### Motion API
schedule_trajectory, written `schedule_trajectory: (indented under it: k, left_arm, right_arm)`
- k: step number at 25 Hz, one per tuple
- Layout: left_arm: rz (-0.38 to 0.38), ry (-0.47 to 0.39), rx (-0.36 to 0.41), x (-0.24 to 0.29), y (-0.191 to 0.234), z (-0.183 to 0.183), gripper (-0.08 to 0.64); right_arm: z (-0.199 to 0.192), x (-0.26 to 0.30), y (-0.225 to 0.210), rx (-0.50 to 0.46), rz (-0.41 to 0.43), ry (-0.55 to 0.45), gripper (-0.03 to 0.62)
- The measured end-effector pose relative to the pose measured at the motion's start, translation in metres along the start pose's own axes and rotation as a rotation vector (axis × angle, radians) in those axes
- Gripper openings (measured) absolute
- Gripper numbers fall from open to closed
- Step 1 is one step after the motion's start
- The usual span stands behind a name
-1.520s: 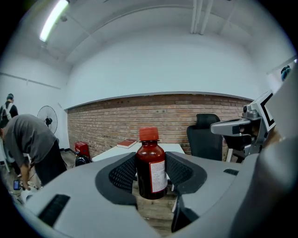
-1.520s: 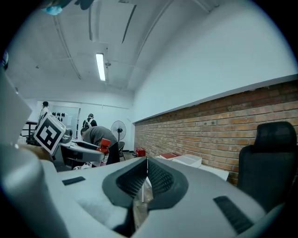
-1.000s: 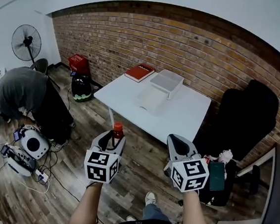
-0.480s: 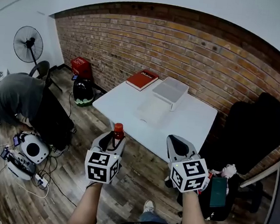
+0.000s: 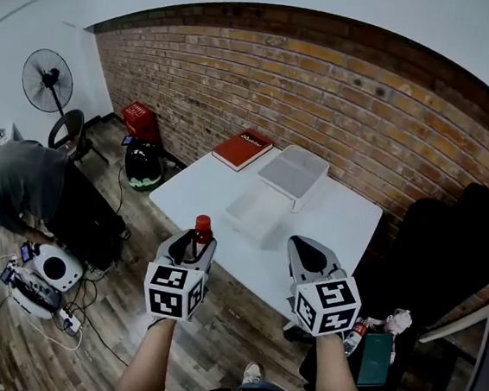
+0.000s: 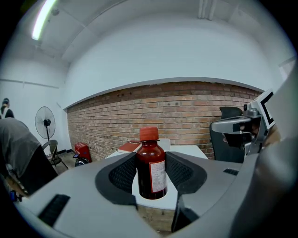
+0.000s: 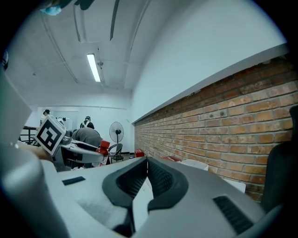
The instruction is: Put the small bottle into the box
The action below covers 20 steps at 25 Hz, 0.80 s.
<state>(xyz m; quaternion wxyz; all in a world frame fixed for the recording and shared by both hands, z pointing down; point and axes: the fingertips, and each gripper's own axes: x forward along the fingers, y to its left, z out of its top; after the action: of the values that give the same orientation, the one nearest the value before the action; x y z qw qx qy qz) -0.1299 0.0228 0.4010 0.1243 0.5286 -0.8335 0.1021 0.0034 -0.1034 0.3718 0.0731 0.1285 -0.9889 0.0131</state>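
At far left, we are seeing a fan [image 5: 46, 80] standing by the white wall and a person [image 5: 21, 186] bending over gear on the wood floor [image 5: 211, 352]. Further right, a red case [image 5: 139, 117] is sitting against the brick wall.

Left gripper [image 5: 194, 247]: we are holding it in the air near the table's front edge, jaws clamping the bottle [image 6: 151, 169]. The bottle is standing upright between the pads, red cap rising above them, and is well apart from the box.

Beyond it, the white table [image 5: 337, 222] is carrying a red book [image 5: 243, 149] at its far left corner and the box [image 5: 294, 171] just right of the book. A clear tray [image 5: 260, 211] is lying at the box's near side; we cannot tell whether the two are touching.

Right gripper [image 5: 307, 253]: we are holding it level with the left one, also by the front edge, jaws pressing together with nothing between them.

At far right, a black chair [image 5: 448, 246] is standing beside the table.
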Motion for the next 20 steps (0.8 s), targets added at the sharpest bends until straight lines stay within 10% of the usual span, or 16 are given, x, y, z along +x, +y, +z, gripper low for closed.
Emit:
schedule_trajectory:
  k: [20]
  left_arm:
    - [0.012,0.028,0.009,0.09,-0.01,0.015,0.21]
  right_arm:
    - [-0.006,0.054,-0.069,0.012,0.035,0.004,0.02]
